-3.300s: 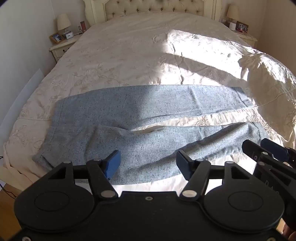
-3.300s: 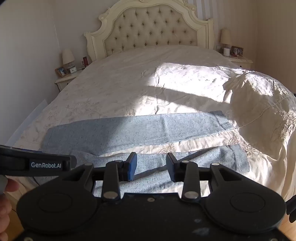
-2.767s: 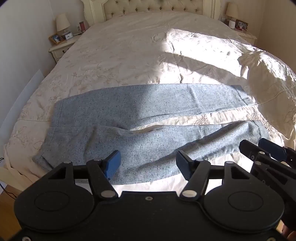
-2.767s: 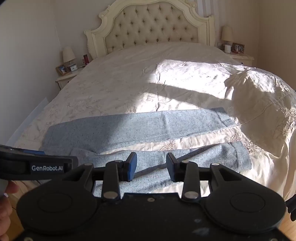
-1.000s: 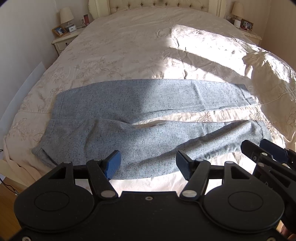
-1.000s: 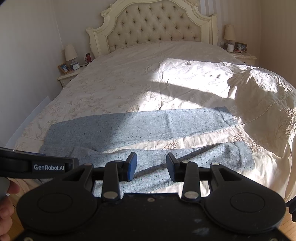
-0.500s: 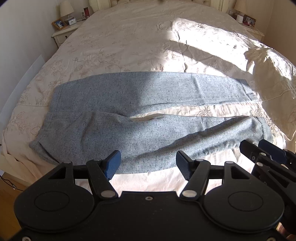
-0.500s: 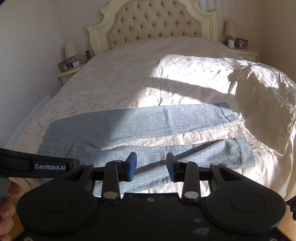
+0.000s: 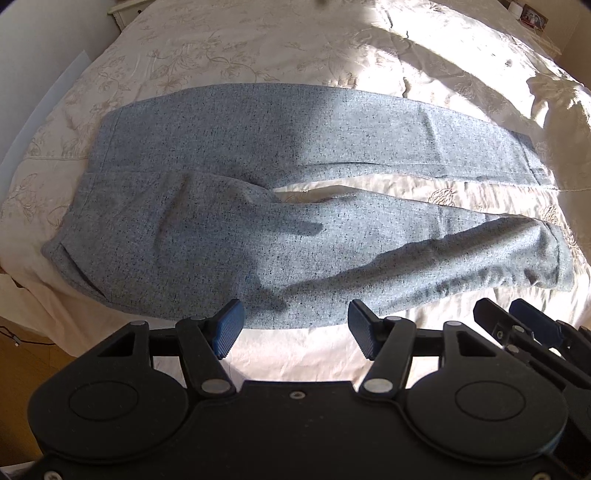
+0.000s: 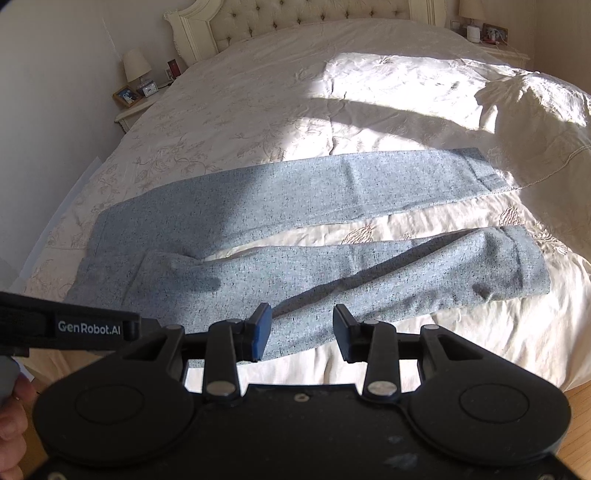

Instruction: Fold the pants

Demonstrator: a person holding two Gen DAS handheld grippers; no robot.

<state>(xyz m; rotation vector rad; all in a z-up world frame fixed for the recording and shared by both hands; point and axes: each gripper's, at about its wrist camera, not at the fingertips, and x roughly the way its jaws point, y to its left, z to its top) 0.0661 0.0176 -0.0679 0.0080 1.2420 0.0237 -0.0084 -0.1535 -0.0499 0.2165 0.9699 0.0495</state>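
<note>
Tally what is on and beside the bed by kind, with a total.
Pants: 1
Grippers, left gripper and right gripper: 2
Lamps: 2
Picture frames: 2
Total: 7

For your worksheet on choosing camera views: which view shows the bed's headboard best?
The right wrist view: the tufted headboard shows beyond the pants. The left wrist view points down at the pants and bedspread, leaving the headboard out.

Pants (image 9: 229, 236) lie across the bed (image 9: 280, 48), waist left.
</note>
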